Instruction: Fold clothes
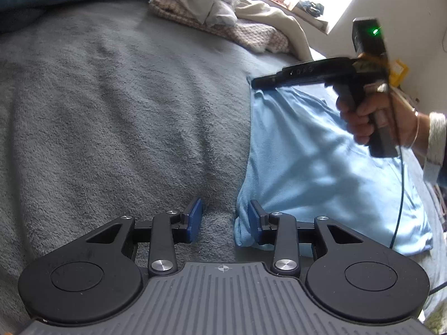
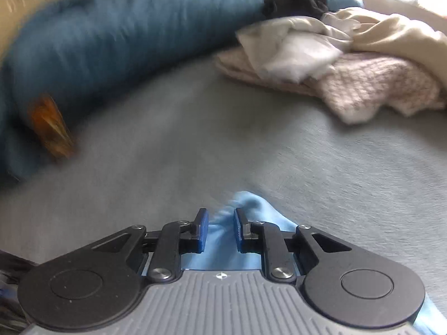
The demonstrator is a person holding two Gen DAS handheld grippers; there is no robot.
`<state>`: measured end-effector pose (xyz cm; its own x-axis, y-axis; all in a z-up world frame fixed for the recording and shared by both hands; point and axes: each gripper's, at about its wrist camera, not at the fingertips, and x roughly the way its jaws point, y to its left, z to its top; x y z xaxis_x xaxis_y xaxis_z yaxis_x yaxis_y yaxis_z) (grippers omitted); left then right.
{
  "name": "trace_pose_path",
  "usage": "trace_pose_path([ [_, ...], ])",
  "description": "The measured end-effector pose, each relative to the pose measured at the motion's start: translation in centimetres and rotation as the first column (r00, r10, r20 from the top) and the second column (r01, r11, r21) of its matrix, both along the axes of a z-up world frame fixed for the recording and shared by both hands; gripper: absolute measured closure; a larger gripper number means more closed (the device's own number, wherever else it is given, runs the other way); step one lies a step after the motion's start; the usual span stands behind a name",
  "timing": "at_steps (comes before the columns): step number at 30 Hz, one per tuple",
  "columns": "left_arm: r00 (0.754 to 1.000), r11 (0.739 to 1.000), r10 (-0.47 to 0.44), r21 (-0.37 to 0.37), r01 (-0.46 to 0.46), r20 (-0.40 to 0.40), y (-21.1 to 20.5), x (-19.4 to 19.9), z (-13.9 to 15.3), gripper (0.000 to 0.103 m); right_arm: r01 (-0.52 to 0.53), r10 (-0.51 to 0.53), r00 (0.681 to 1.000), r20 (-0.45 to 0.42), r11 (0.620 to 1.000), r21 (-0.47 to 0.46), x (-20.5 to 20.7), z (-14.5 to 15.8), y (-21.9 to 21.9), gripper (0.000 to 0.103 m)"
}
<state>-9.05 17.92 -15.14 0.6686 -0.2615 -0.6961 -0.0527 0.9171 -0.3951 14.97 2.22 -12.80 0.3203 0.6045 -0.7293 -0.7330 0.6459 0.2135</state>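
One grey blanket across the bed. One teal pillow at eleven o'clock. One heap of pale clothes at one o'clock. One light-blue garment spread at three o'clock. Two grippers: left gripper narrowly parted, cloth against one pad; right gripper pinching that garment's corner.

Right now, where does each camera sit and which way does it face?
Left wrist: on the left gripper, angled down across the grey blanket; shows its fingers, the light blue garment, the right gripper and a hand.
Right wrist: on the right gripper, angled down toward the teal pillow; the garment lies between its fingers.
Shared: garment, blanket, clothes pile.
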Motion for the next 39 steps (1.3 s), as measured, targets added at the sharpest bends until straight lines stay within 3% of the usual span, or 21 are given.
trace_pose_path([
  [4, 1.000, 1.000, 0.027, -0.007, -0.027, 0.002, 0.2, -0.3, 0.4, 0.066, 0.248, -0.252, 0.968, 0.012, 0.957, 0.149, 2.0, 3.6, -5.6, 0.084],
  [9, 0.995, 0.994, 0.089, 0.063, -0.091, 0.034, 0.7, -0.8, 1.9, 0.065, 0.275, -0.291, 0.954, 0.070, 0.945, 0.178, 0.5, 8.7, -14.4, 0.083],
  [12, 0.989, 0.985, 0.126, 0.106, -0.133, 0.075, 1.1, -1.0, 3.1, 0.065, 0.230, -0.236, 0.971, 0.027, 0.964, 0.132, -1.9, 9.3, -17.2, 0.083],
  [14, 0.989, 0.985, 0.103, 0.130, -0.116, 0.101, 0.5, -0.5, 3.7, 0.065, 0.162, -0.163, 0.987, 0.003, 0.983, 0.084, -3.8, 8.7, -17.2, 0.082],
  [18, 0.992, 0.981, -0.033, 0.193, 0.009, 0.118, -3.0, 0.6, 3.9, 0.065, -0.027, 0.028, 0.999, -0.045, 0.999, 0.026, -6.9, 5.4, -14.5, 0.083],
  [21, 0.987, 0.952, -0.132, 0.290, 0.100, 0.092, -5.8, 0.2, 3.0, 0.065, -0.120, 0.119, 0.992, -0.030, 0.992, -0.033, -8.3, 3.2, -12.2, 0.083],
  [23, 0.982, 0.928, -0.178, 0.343, 0.146, 0.064, -7.1, -0.4, 2.2, 0.065, -0.042, 0.041, 0.999, -0.032, 0.999, -0.034, -6.9, 2.2, -12.3, 0.083],
  [26, 0.977, 0.910, -0.208, 0.376, 0.173, 0.055, -7.6, -0.9, 1.7, 0.065, 0.216, -0.215, 0.976, -0.040, 0.976, 0.029, -2.6, 1.8, -14.8, 0.083],
  [30, 0.981, 0.926, -0.184, 0.346, 0.151, 0.064, -6.7, -0.8, 1.7, 0.065, 0.527, -0.526, 0.850, -0.033, 0.846, 0.081, 1.0, 2.4, -19.9, 0.082],
  [32, 0.984, 0.936, -0.164, 0.326, 0.132, 0.073, -6.2, -0.7, 1.8, 0.065, 0.578, -0.573, 0.816, -0.084, 0.802, 0.147, 0.8, 3.5, -22.9, 0.082],
  [34, 0.986, 0.945, -0.134, 0.313, 0.097, 0.100, -5.7, -0.4, 2.1, 0.065, 0.551, -0.542, 0.834, -0.105, 0.811, 0.194, -0.7, 5.2, -25.4, 0.082],
  [36, 0.986, 0.950, -0.112, 0.303, 0.070, 0.122, -5.3, 0.2, 2.5, 0.065, 0.487, -0.474, 0.873, -0.114, 0.849, 0.206, -2.8, 6.5, -27.5, 0.082],
  [39, 0.986, 0.952, -0.110, 0.297, 0.068, 0.125, -5.4, 1.4, 2.7, 0.065, 0.419, -0.396, 0.905, -0.159, 0.895, 0.155, -5.0, 6.5, -29.8, 0.081],
])
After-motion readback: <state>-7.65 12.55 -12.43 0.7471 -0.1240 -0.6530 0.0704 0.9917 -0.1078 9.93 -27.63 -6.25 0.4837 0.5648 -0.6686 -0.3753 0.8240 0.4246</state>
